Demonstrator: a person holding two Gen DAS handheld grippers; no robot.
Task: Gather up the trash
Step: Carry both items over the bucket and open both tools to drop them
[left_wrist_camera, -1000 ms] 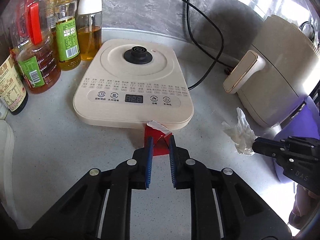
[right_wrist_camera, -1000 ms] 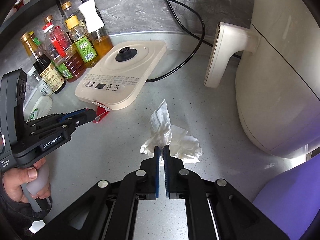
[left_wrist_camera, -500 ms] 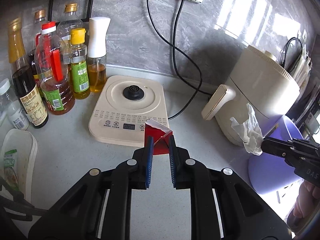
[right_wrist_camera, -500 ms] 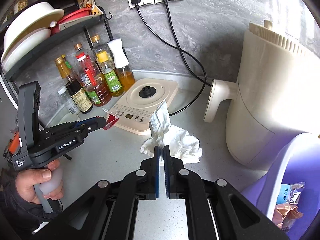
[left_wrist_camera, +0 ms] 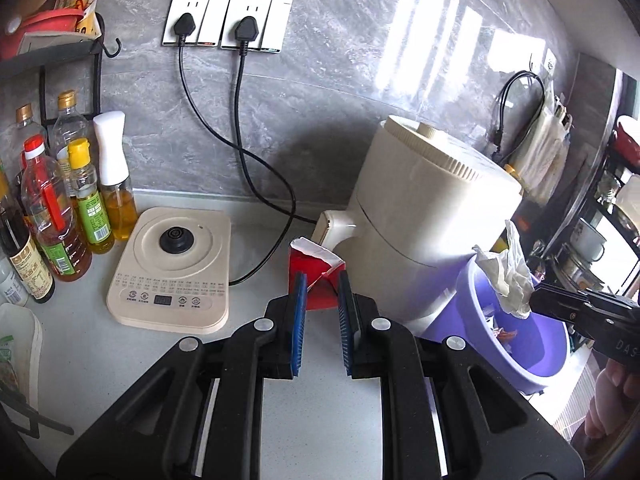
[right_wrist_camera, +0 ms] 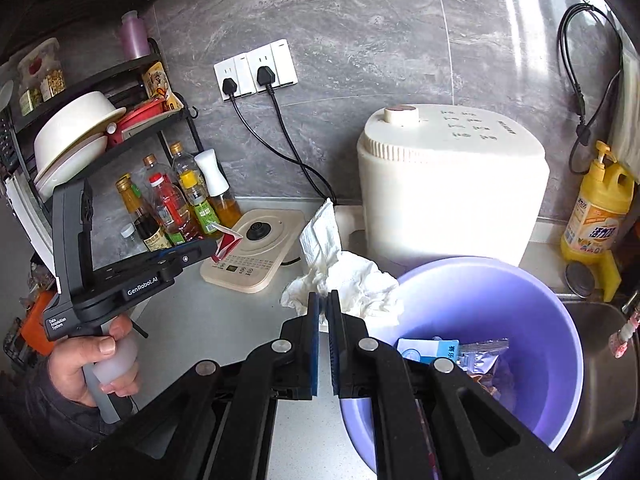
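Note:
My left gripper [left_wrist_camera: 322, 280] is shut on a torn red wrapper [left_wrist_camera: 314, 270] and holds it in the air above the counter; the wrapper also shows in the right wrist view [right_wrist_camera: 227, 245]. My right gripper [right_wrist_camera: 323, 300] is shut on a crumpled white tissue [right_wrist_camera: 340, 280], held over the near rim of the purple bin [right_wrist_camera: 552, 344]. The tissue also shows in the left wrist view [left_wrist_camera: 506, 276] above the bin [left_wrist_camera: 532, 352]. The bin holds several wrappers and a blue carton.
A cream air fryer [left_wrist_camera: 424, 216] stands behind the bin. A cream kettle base [left_wrist_camera: 172, 268] lies on the grey counter with oil and sauce bottles [left_wrist_camera: 52, 232] to its left. Two cords run from wall sockets [left_wrist_camera: 226, 20]. A yellow detergent bottle [right_wrist_camera: 596, 216] stands by the sink.
Both grippers have risen off the counter with their trash and moved right. The tissue has gone from the counter to above the purple bin, which has come into view.

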